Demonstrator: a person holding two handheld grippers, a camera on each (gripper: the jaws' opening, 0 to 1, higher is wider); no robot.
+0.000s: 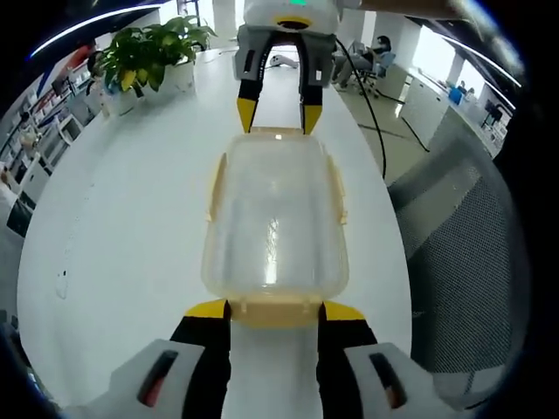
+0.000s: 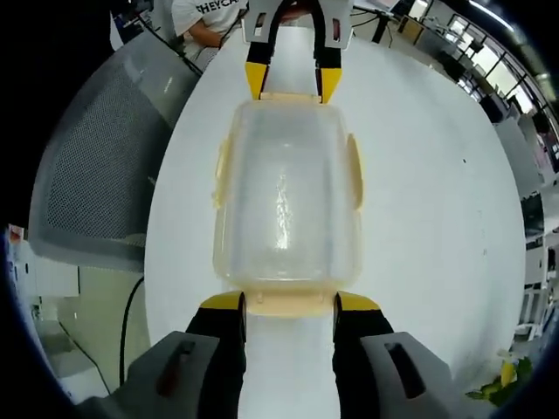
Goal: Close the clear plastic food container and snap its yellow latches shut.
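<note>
The clear plastic food container point(image 1: 275, 218) point(image 2: 286, 201) lies on the white table point(image 1: 113, 227) point(image 2: 437, 192) with its lid on top. Pale yellow latches point(image 1: 339, 188) point(image 2: 354, 170) hang along its sides and ends. My left gripper point(image 1: 277, 312) point(image 2: 293, 85) is open at one short end, and that end's latch point(image 1: 275, 310) sits between its yellow-tipped jaws. At the opposite short end my right gripper point(image 2: 290, 304) point(image 1: 279, 118) is open too, its jaws either side of that end's latch point(image 2: 290, 303). The two grippers face each other across the container.
A potted plant point(image 1: 148, 52) stands on the table's far left in the left gripper view. A grey mesh chair point(image 1: 463, 253) point(image 2: 96, 175) stands beside the table's long edge, with a black cable point(image 1: 376, 122) near it. A person point(image 2: 210, 17) sits at the table's far end.
</note>
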